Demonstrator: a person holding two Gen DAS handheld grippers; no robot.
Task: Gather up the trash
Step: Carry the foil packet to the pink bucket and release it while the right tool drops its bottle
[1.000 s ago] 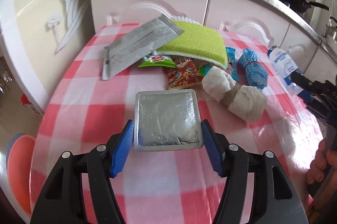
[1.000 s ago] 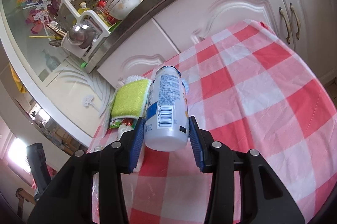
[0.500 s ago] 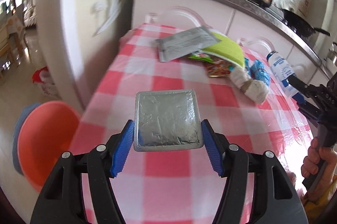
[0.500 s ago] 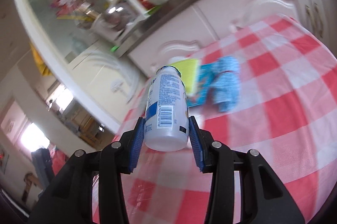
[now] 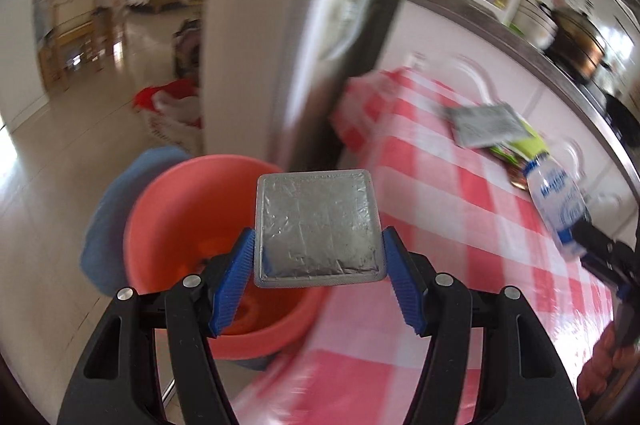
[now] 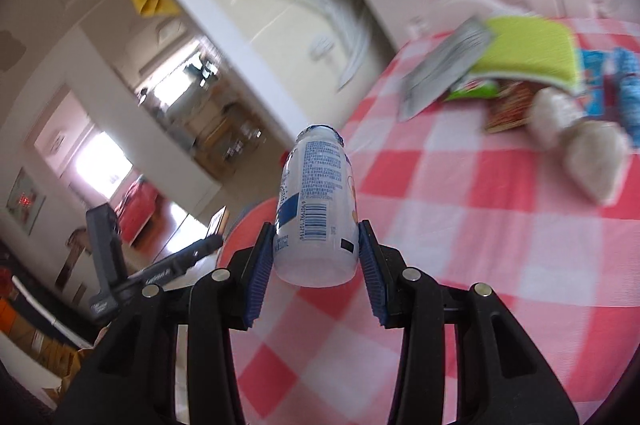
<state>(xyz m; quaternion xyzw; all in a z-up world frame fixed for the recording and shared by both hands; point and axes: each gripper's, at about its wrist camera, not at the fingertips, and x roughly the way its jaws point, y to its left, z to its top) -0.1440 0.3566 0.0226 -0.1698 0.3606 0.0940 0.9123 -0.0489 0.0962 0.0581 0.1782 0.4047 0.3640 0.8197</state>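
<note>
Basin (image 5: 168, 225) now under foil tray (image 5: 318, 227) — table behind | bottle (image 6: 316, 209) clamped

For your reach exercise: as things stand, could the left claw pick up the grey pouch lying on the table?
Probably not yet. The left claw is shut on a square foil packet above the orange basin, so it is occupied; the grey pouch itself lies uncovered.

Both hand-held grippers (image 5: 318, 259) (image 6: 316, 257) clamped, loaded.
</note>
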